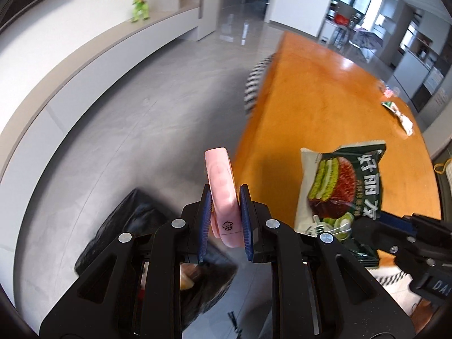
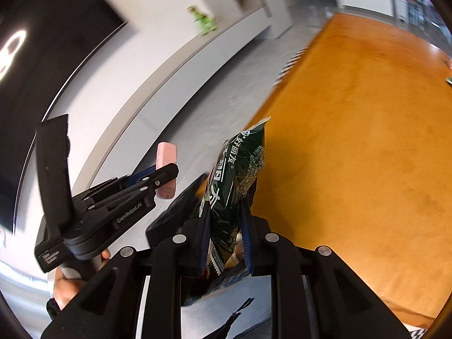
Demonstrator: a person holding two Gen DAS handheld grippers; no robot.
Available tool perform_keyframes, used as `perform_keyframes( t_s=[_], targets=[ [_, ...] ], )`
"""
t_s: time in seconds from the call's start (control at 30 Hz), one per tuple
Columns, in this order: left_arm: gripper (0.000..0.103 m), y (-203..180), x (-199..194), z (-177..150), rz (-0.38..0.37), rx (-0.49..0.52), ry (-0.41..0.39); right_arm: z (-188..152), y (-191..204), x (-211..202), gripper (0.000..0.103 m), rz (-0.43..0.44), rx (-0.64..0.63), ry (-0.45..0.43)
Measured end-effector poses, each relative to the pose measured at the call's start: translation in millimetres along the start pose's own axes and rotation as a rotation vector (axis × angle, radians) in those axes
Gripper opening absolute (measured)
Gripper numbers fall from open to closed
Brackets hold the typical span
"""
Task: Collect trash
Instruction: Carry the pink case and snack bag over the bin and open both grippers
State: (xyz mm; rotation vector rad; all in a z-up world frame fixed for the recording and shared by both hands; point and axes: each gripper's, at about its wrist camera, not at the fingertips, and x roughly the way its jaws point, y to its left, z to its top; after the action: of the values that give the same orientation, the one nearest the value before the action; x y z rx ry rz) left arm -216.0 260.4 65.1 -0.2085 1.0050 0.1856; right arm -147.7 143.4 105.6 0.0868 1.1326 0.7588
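Two hand-held grippers are clamped: the left hand-held gripper on a pink case, the right hand-held gripper on a green snack wrapper, orange surface at 3 o'clock.

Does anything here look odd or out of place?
Wrappers still litter the far end of the orange table. Otherwise nothing: the left gripper carries a pink case, the right gripper a green snack bag.
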Motion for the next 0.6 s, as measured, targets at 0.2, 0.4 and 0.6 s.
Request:
perform_keyframes(
  t_s=[0.2,0.4,0.6],
  targets=[
    [0.019,71,-3,-46,0.087,-0.124,0.036,-25,47,38,0.021,0.034,-0.11,0.091],
    [0.02,126,7,-83,0.119,-0.268,0.082,-41,78,78,0.022,0.052,-0.182,0.18],
    [0.097,165,15,-109,0.177,-0.417,0.129,-50,107,118,0.061,-0.02,-0.288,0.247]
  ],
)
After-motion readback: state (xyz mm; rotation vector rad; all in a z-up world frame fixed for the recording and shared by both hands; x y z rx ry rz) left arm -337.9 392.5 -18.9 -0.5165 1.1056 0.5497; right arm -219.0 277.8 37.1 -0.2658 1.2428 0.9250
